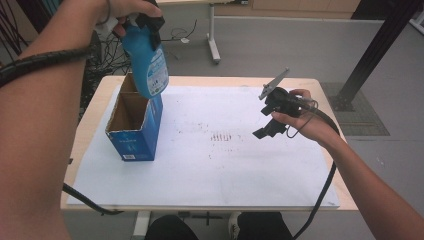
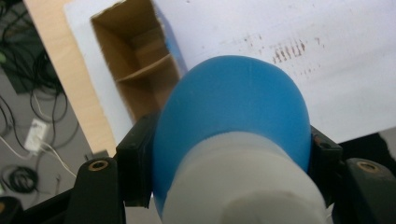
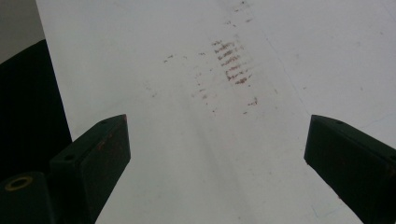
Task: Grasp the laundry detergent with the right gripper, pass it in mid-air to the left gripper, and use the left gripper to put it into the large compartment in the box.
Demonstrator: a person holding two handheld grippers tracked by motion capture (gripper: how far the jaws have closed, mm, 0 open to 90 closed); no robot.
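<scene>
A blue bottle (image 1: 147,60) with a white neck hangs bottom-down above the open cardboard box (image 1: 134,120) on the left of the table. My left gripper (image 1: 145,22) is shut on its upper part; in the left gripper view the black jaws press both sides of the bottle (image 2: 233,121), and the box's divided inside (image 2: 140,74) lies below. My right gripper (image 1: 270,125) hovers over the right half of the white sheet (image 1: 210,150), jaws wide apart and empty. The right gripper view looks between the jaws of that gripper (image 3: 217,149) onto brown smudges (image 3: 231,63).
The white sheet covers most of the wooden table (image 1: 90,125). Brown smudges (image 1: 222,136) mark its middle. Cables (image 1: 107,55) lie on the floor beyond the far left edge, and a black post (image 1: 375,55) stands at the right.
</scene>
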